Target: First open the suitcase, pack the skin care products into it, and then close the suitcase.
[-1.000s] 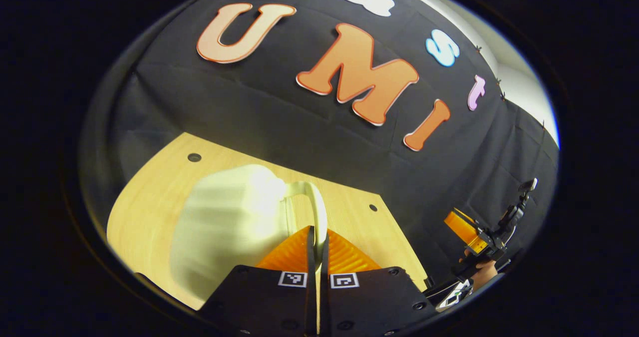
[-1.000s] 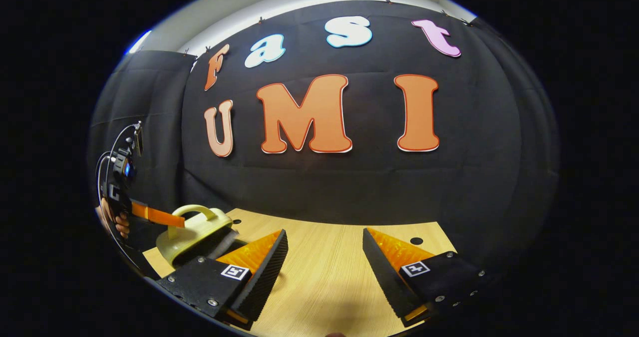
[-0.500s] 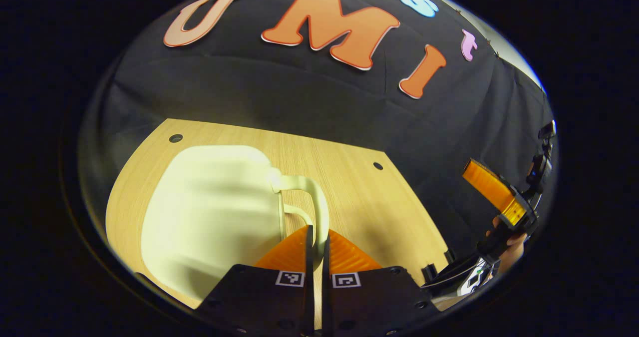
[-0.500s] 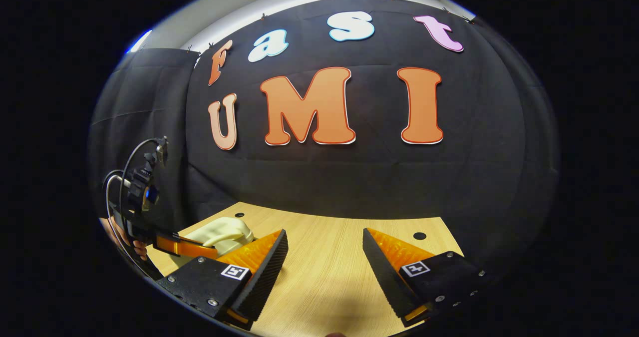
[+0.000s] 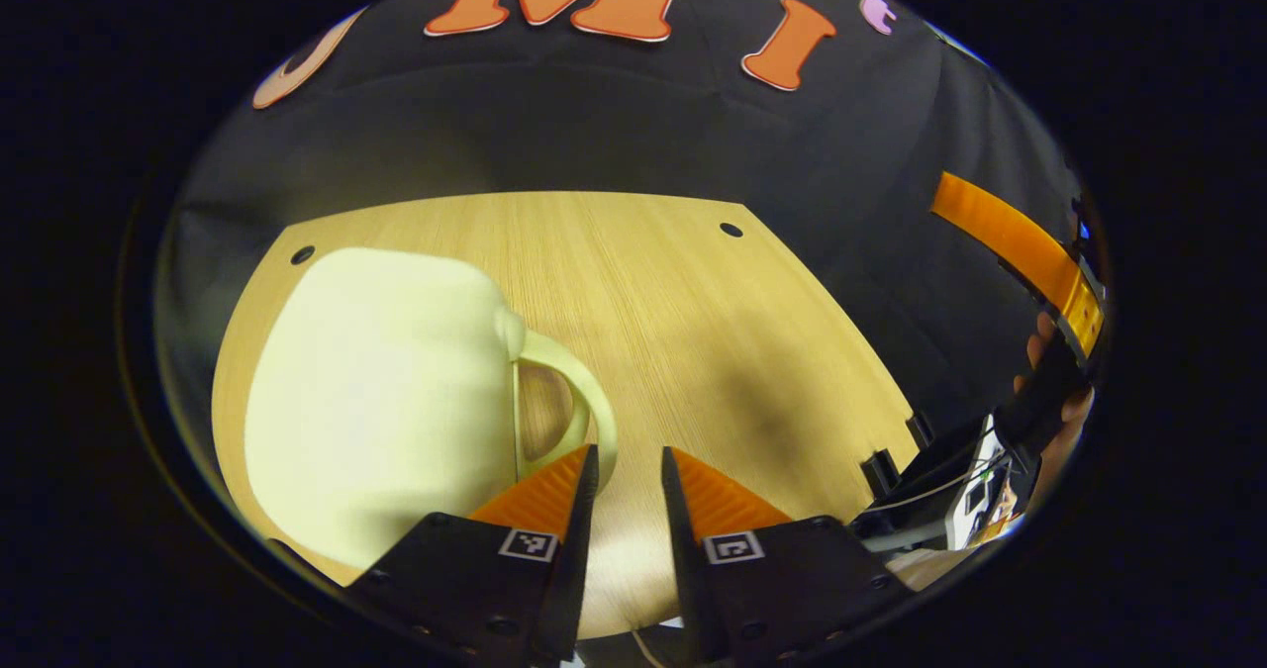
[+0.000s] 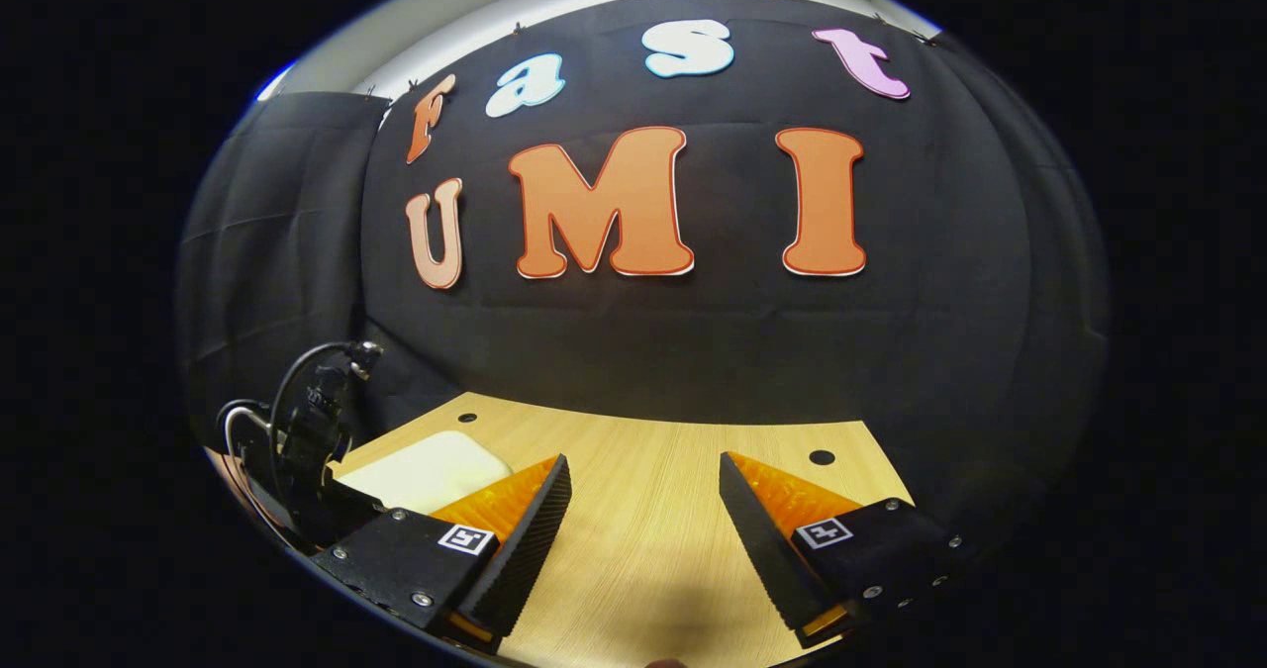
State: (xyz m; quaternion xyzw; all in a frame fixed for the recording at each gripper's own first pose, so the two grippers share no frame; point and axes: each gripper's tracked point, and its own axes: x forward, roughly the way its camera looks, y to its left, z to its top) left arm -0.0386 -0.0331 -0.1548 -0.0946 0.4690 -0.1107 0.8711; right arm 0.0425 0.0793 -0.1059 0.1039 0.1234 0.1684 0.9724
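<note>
Left gripper view: a pale cream-yellow hard-shell suitcase (image 5: 381, 401) w/ a moulded loop handle (image 5: 574, 416) is seen lying flat and closed on the light wood-grain table (image 5: 693, 312), at the table's left part. The left gripper (image 5: 626, 470) is set w/ a narrow gap between its fingers; nothing is grasped. One fingertip (image 5: 579, 465) is placed just beside the handle's loop, poss. touching it; contact can't be told. The right gripper (image 5: 1020, 242), held by a hand (image 5: 1064, 401), is seen at the far right edge. No skin care products are seen on the table, so whether packing is done can't be judged. Risk, as judged: if the gripper is swung aside, the handle may be snagged and the case dragged or its lid lifted.

Right gripper view: the right gripper (image 6: 643, 510) is held w/ fingers spread wide, empty, above bare table (image 6: 653, 549). The suitcase (image 6: 426, 470) is seen low left, partly hidden behind one finger, w/ the left gripper's body (image 6: 307, 450) beside it. Risk: w/ the case partly masked, a reach toward it may be misjudged and the grippers knocked together.
</note>
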